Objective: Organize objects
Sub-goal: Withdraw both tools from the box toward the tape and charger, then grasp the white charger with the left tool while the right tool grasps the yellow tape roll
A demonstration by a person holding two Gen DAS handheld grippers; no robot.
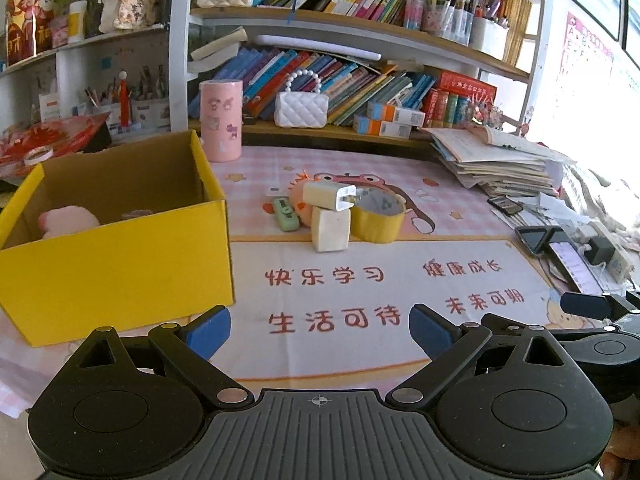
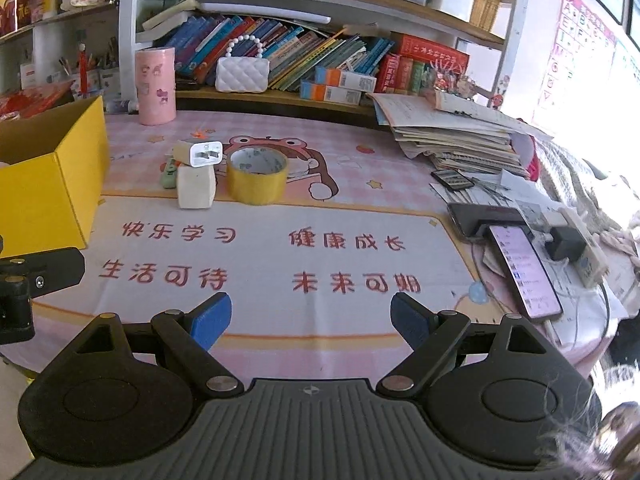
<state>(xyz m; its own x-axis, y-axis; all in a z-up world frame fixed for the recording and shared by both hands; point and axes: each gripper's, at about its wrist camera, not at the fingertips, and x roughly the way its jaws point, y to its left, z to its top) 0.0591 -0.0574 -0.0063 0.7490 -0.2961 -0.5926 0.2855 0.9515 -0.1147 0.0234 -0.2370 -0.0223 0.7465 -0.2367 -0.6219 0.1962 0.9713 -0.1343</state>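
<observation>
Both tongs, left and right, hover spread and empty over the table. Ahead lies the cluster: white charger on a pale block, yellow tape roll just beside. Yellow box waits left; the left tongs look nearer it.

I'm at a child's study desk at home: packed bookshelves, a cartoon mat covering the surface, pen pots, stacked workbooks.
</observation>
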